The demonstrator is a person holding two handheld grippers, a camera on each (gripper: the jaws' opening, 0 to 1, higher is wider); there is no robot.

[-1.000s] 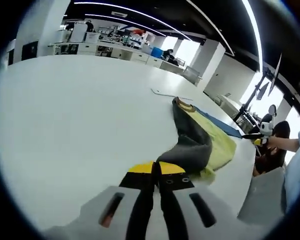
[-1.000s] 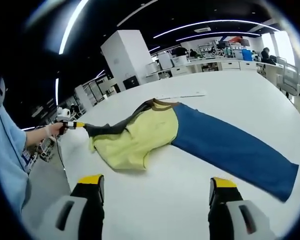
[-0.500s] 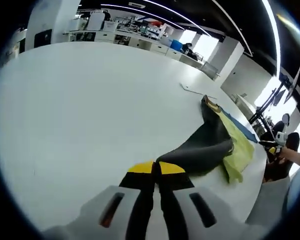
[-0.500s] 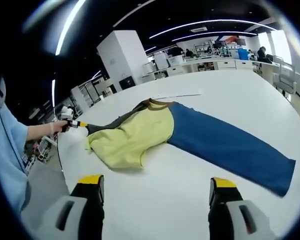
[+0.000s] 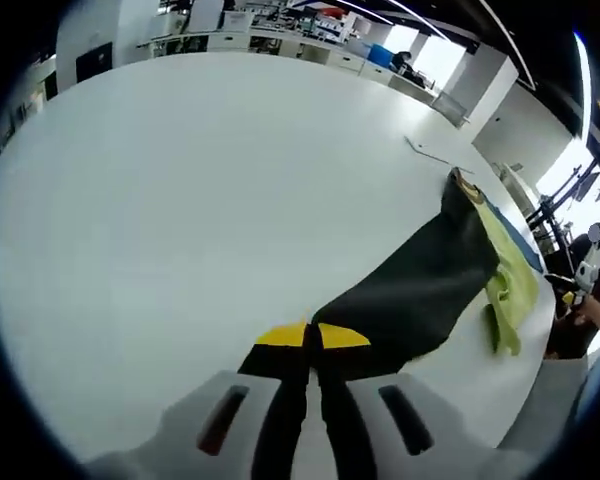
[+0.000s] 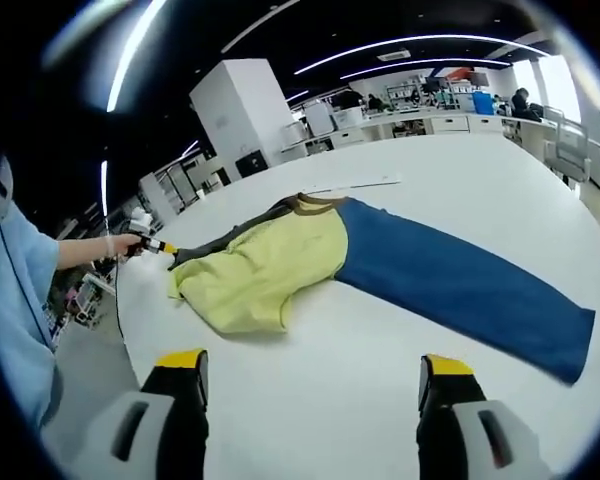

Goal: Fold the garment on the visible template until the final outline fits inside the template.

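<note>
Left gripper (image 5: 311, 335): jaws pressed together, pinching dark sleeve end of garment (image 5: 420, 285). Right gripper (image 6: 310, 375): jaws spread, holding nothing, hovering above bench (image 6: 380, 380), garment (image 6: 310, 262) lying well ahead. Yellow body bunched mid-bench, blue sleeve (image 6: 460, 285) stretched flat toward right. Thin strip (image 6: 355, 184) just beyond collar, possibly template edge; cannot tell. Cloth light, soft, limp; likely to sag and drag. Best grip: hem or cuff edges.

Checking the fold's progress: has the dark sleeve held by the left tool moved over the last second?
Yes. In the right gripper view, the dark sleeve and left tool have shifted toward the white pillar.
</note>
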